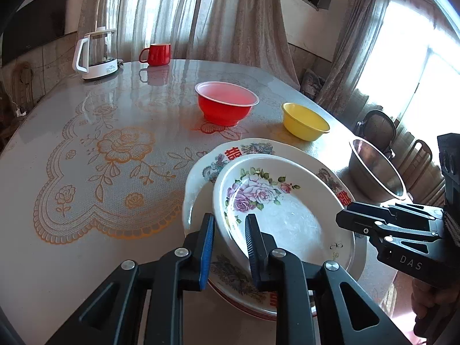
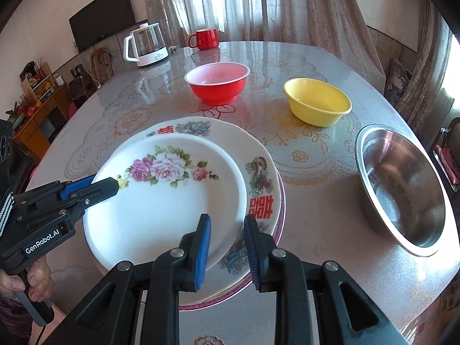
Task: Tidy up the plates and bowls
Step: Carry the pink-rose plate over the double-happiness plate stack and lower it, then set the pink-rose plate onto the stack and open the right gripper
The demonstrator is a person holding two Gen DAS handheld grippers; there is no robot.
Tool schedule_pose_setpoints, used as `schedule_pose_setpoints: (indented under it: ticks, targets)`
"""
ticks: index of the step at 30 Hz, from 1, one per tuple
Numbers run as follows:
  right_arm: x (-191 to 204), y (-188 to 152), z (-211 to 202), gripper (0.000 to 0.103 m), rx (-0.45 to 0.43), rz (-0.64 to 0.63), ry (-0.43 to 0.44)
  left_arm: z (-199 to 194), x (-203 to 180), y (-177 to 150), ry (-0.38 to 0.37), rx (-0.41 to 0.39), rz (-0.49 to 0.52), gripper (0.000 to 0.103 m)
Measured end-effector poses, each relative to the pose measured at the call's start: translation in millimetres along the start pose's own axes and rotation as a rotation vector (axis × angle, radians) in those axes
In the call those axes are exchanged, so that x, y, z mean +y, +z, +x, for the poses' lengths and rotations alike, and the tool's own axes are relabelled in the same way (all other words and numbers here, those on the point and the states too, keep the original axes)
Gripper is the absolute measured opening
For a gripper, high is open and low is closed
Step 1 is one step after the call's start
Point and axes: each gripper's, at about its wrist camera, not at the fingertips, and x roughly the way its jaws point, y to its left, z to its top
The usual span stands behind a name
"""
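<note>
A white rose-print plate (image 1: 287, 207) (image 2: 166, 201) lies tilted on a larger plate with red characters (image 1: 201, 172) (image 2: 258, 178), which tops a stack at the table's near edge. My left gripper (image 1: 230, 230) (image 2: 106, 182) straddles the rose plate's left rim, its jaws close on it. My right gripper (image 2: 227, 230) (image 1: 345, 218) is open and straddles the rose plate's near right rim. A red bowl (image 1: 225, 106) (image 2: 217, 84), a yellow bowl (image 1: 306, 122) (image 2: 317, 102) and a steel bowl (image 1: 376, 169) (image 2: 402, 187) stand apart on the table.
A glass kettle (image 1: 96, 54) (image 2: 146, 46) and a red mug (image 1: 156, 54) (image 2: 205, 39) stand at the far edge. The round table (image 1: 100, 158) (image 2: 316, 215) has a floral cover. Chairs (image 1: 379, 129) stand to the right.
</note>
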Motion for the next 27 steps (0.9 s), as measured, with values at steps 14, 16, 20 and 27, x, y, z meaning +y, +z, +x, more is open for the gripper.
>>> schedule_pose_setpoints:
  ticks: [14, 16, 20, 27]
  targets:
    - [6, 0, -4, 0.025, -0.041, -0.027, -0.048, -12, 1, -5, 0.042, -0.012, -0.010, 0.022]
    - [5, 2, -3, 0.025, -0.048, -0.017, -0.045, -15, 2, -5, 0.066, -0.019, -0.013, 0.022]
    - [13, 2, 1, 0.026, -0.039, -0.052, -0.057, -16, 7, -5, 0.090, -0.010, -0.039, 0.022]
    - [18, -1, -1, 0.026, -0.040, -0.057, -0.046, -15, 7, -7, 0.114, -0.001, -0.050, 0.022]
